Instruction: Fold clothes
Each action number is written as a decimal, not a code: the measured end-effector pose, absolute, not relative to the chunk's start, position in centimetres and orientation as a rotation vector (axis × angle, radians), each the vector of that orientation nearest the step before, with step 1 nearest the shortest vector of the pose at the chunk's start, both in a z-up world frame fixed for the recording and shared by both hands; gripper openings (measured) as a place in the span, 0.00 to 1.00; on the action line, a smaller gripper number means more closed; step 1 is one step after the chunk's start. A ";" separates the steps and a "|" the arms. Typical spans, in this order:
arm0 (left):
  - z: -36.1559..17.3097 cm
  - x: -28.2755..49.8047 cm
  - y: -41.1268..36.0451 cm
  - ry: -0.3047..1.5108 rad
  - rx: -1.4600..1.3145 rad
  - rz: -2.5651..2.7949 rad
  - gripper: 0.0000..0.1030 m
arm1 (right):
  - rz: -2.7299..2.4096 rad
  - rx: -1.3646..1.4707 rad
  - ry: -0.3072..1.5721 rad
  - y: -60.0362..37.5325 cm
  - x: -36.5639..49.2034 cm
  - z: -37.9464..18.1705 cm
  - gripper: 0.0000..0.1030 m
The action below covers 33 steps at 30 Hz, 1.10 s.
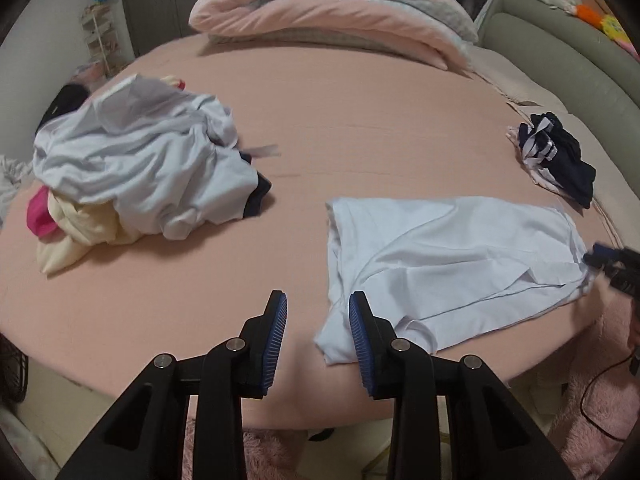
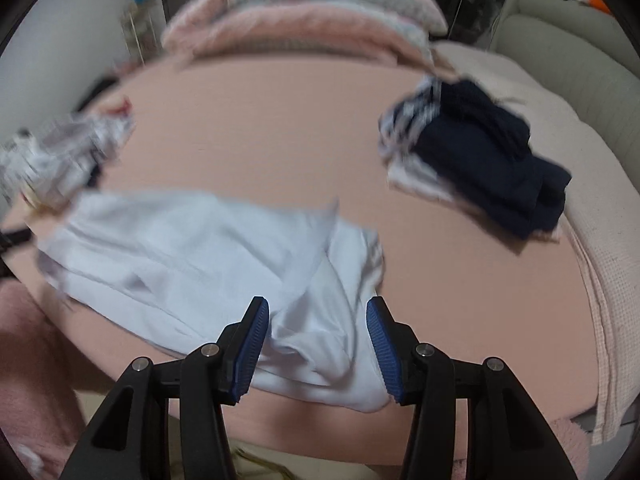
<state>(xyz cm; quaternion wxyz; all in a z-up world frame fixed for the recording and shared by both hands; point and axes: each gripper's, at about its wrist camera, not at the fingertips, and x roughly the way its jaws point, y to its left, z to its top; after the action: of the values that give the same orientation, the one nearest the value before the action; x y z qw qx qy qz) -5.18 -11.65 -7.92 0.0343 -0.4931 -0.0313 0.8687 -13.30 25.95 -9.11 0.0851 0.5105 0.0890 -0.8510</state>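
**Two open grippers at the near edge, white shirt half-flattened**

Two grippers hover at the near edge of the bed (image 1: 360, 128), and both stand with fingers spread, holding nothing. The left gripper (image 1: 318, 334) sits over the shirt's near-left corner, one pad above bare sheet and the other above cloth. The right gripper (image 2: 318, 340) brackets a bunched fold of the same white shirt (image 1: 448, 256) near its right end.

That shirt lies toward the near-right part of the bed, mostly flat but creased, with a rumpled lump at the right. A mixed heap of clothes (image 1: 140, 176) sits at the left edge, well apart. A dark folded stack (image 2: 492, 168) rests by the right edge. The right view is blurred, so fine detail there is hard to read.

My judgement: whether the shirt is being smoothed out or is partway through its folds, the pictures don't settle. Either way, good work here means each pinch taking a clean edge or corner, not the bunched middle. Both ends should be kept level so the creases pull out, and the cloth kept from sliding off the near edge.
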 end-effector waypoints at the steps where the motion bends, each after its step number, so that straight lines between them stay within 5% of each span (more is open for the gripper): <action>1: -8.0 -5.1 -11.1 -0.097 -1.490 2.632 0.28 | -2.536 1.551 0.271 26.3 -13.3 -9.4 0.49; 8: -11.3 -5.9 -7.9 0.239 -1.659 2.605 0.29 | -2.602 1.645 0.121 30.1 -12.7 -9.2 0.49; 10: -11.3 -5.7 -8.1 0.232 -1.654 2.615 0.26 | -2.633 1.602 0.061 30.7 -12.4 -8.0 0.49; 12: -10.5 -5.2 -8.4 0.174 -1.604 2.640 0.07 | -2.633 1.513 0.025 30.3 -12.0 -6.9 0.49; 18: -8.3 -4.1 -9.2 0.203 -1.493 2.714 0.06 | -2.516 1.595 0.230 27.0 -13.4 -10.2 0.49; 21: -9.3 -4.0 -10.1 0.261 -1.577 2.654 0.07 | -2.506 1.635 0.143 28.4 -13.5 -10.7 0.52; 29: -9.3 -4.7 -11.1 0.079 -1.664 2.510 0.11 | -2.511 1.557 -0.002 30.4 -13.7 -7.6 0.53; 33: -5.7 -5.0 -11.8 -0.101 -1.473 2.578 0.12 | -2.536 1.460 -0.045 29.4 -14.9 -5.6 0.55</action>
<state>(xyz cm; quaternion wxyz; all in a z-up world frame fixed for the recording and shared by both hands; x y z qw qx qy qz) -5.03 -11.78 -5.68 0.0851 -0.4941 -0.0339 0.8646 -14.92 29.36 -5.64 0.1074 0.4959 -0.0154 -0.8616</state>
